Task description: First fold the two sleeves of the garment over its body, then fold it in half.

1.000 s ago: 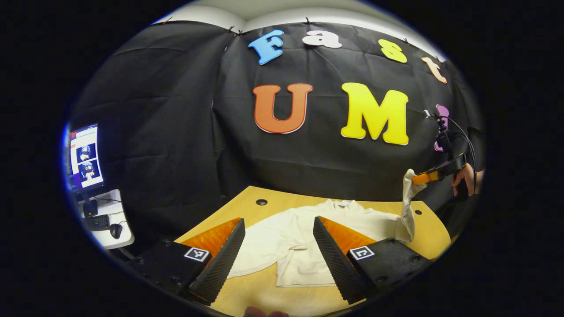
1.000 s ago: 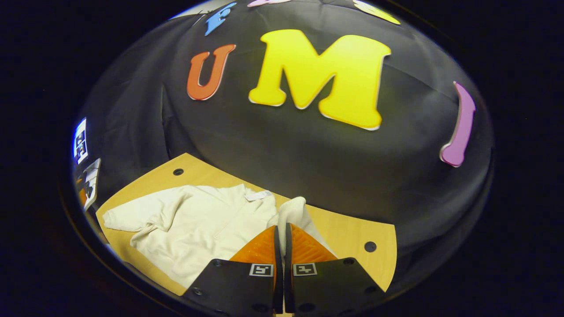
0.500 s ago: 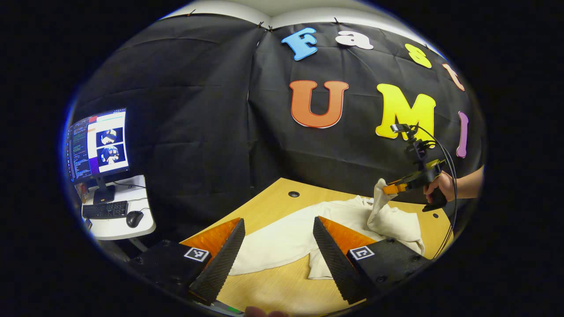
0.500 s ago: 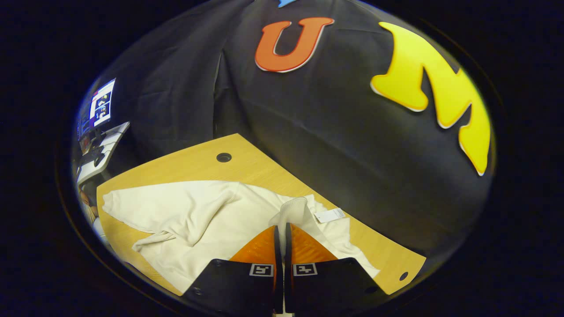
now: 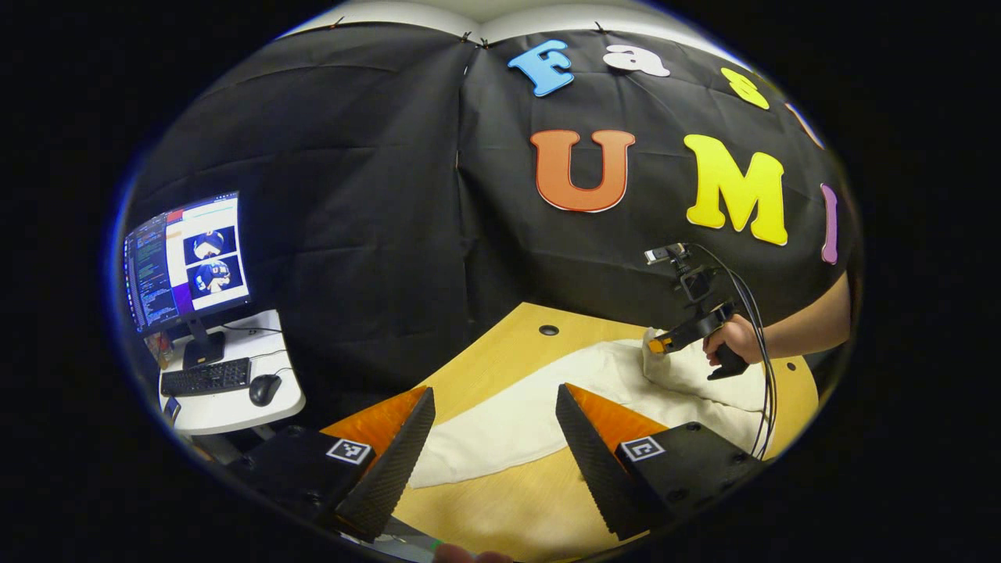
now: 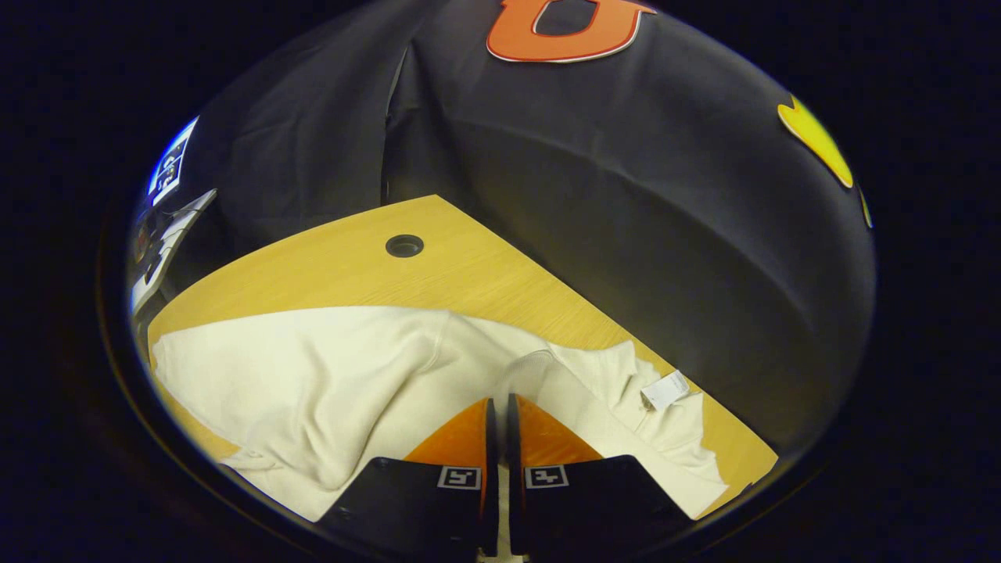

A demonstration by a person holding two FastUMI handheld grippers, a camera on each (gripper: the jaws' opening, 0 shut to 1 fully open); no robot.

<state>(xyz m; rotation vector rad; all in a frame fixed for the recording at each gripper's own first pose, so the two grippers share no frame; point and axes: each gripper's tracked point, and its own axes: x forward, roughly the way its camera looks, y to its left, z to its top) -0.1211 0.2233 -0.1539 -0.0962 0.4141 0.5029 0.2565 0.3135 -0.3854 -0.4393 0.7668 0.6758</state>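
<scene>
We've got the right tool pinched on the floppy cream garment's sleeve cuff, probably, just ahead on the desk, left tool wide open, empty.

Ahead of the left gripper, black cloth wall hangs behind a light wooden table. Off to its left, a small white desk carries a lit monitor, keyboard and mouse.

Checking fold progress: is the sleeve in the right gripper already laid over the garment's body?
Nearly. The right gripper is shut on the sleeve cuff, carried over the garment body but not yet released.
</scene>
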